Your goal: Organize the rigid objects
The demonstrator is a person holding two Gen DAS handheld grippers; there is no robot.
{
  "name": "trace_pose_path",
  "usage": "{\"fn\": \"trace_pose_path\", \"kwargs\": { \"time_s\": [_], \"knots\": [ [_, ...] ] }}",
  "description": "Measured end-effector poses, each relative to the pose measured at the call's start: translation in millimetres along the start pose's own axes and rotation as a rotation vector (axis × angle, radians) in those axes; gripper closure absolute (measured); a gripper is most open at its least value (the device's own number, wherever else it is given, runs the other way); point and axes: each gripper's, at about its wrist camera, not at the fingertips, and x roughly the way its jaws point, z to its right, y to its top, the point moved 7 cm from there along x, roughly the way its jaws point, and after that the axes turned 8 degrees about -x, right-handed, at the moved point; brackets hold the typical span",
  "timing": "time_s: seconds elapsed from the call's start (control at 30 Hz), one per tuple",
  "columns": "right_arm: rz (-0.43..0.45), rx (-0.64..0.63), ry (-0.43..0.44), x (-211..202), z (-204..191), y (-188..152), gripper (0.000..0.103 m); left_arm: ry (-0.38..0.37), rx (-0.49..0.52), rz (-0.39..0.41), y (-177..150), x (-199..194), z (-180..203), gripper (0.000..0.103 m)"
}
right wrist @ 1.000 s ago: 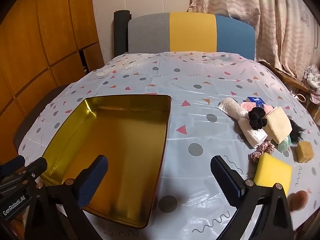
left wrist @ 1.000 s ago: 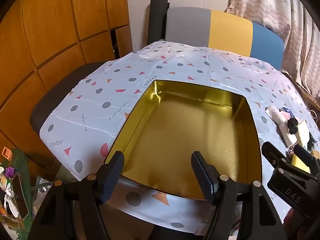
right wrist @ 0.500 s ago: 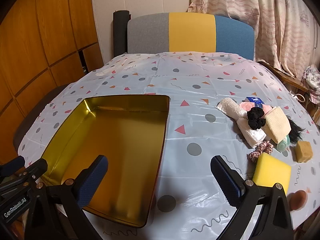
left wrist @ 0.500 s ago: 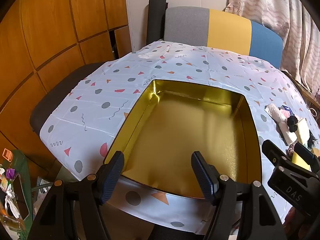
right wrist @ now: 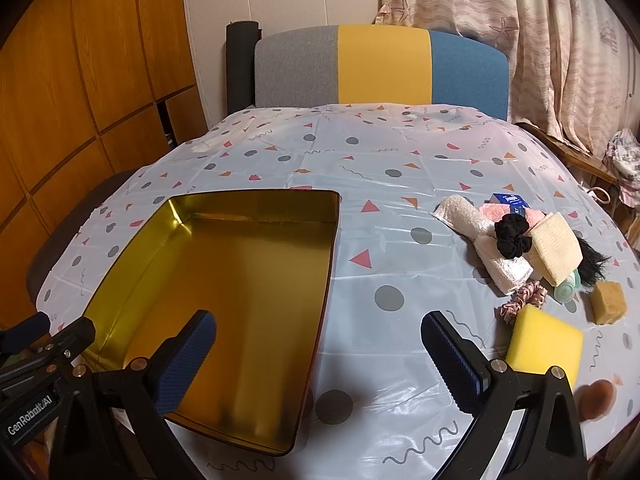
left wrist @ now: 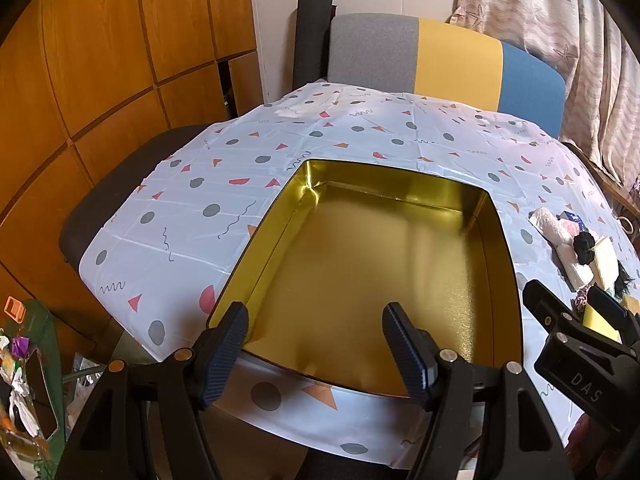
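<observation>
An empty gold metal tray (left wrist: pixel 496 264) (right wrist: pixel 132 240) lies on the patterned tablecloth at the table's near left. A pile of small items lies to the right: a blue box (right wrist: pixel 511 201), white rolled towels (right wrist: pixel 486 248), a black scrunchie (right wrist: pixel 510 236), a beige pad (right wrist: pixel 558 250), a teal bottle (right wrist: pixel 568 286), a pink scrunchie (right wrist: pixel 524 300), a tan block (right wrist: pixel 608 302) and a yellow sponge (right wrist: pixel 544 344). My left gripper (left wrist: pixel 316 344) is open and empty over the tray's near edge. My right gripper (right wrist: pixel 320 352) is open and empty, near the tray's right side.
A grey, yellow and blue chair back (right wrist: pixel 380 68) stands behind the table. Wooden panels (left wrist: pixel 100 60) line the left wall. Curtains (right wrist: pixel 540 40) hang at the right. A cluttered green surface (left wrist: pixel 24 360) sits low beside the table's left corner.
Both views have shifted slightly, the left gripper easing back a little from the tray. Both grippers stay open and nothing on the table has moved.
</observation>
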Motion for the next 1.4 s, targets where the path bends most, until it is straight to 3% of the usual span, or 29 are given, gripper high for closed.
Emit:
{"fn": "trace_pose_path", "kwargs": {
  "time_s": [1.4],
  "knots": [
    [-0.013, -0.007, 0.001, 4.0, -0.3, -4.3, 0.0, -0.003, 0.001, -0.013, -2.0, 2.4, -0.5, 0.032]
  ]
}}
